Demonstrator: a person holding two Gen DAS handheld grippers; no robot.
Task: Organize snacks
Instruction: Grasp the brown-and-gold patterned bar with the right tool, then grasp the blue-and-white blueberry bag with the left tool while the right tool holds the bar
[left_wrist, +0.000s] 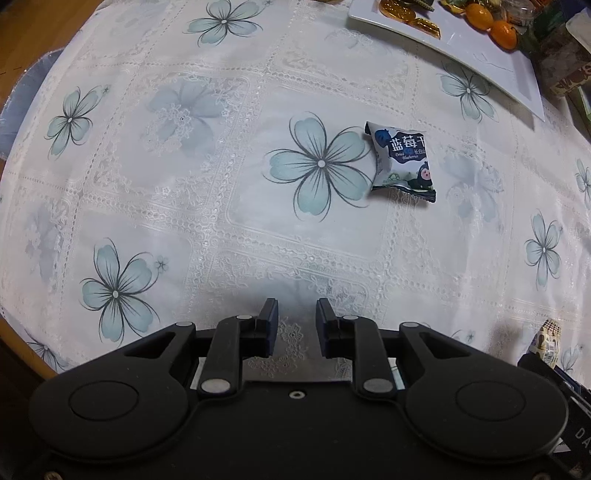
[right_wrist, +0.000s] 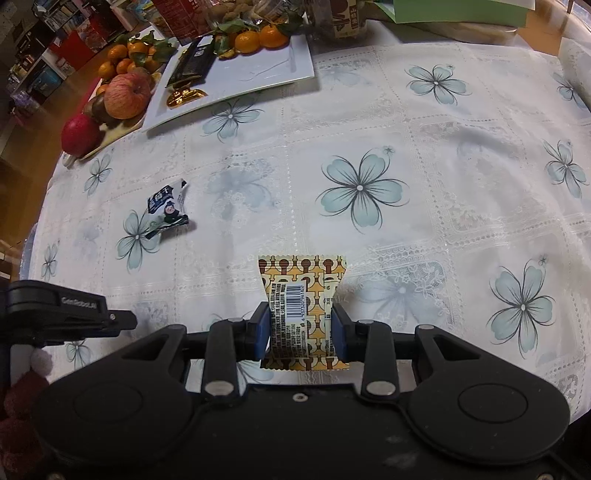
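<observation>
**Right gripper's got one snack, blueberry pack sits loose**

While I'm watching both wrist feeds, biggest thing is the floral tablecloth filling both frames. On it, at the upper left of the right wrist view, there's a white tray with a dark wrapper and a gold-foil snack on it, oranges along its far edge, and an apple on a board just beside it. Same tray shows at the upper right of the left wrist view.

My right gripper has its jaws pinching a yellow patterned snack packet, barcode side facing the camera, sticking up center-bottom of the frame.

My left gripper hangs over the cloth with jaws spread, nothing between them.

Smallest bit: the blueberry snack packet lies flat on the cloth, right of center in the left view, well apart from both grippers and short of the tray.
</observation>
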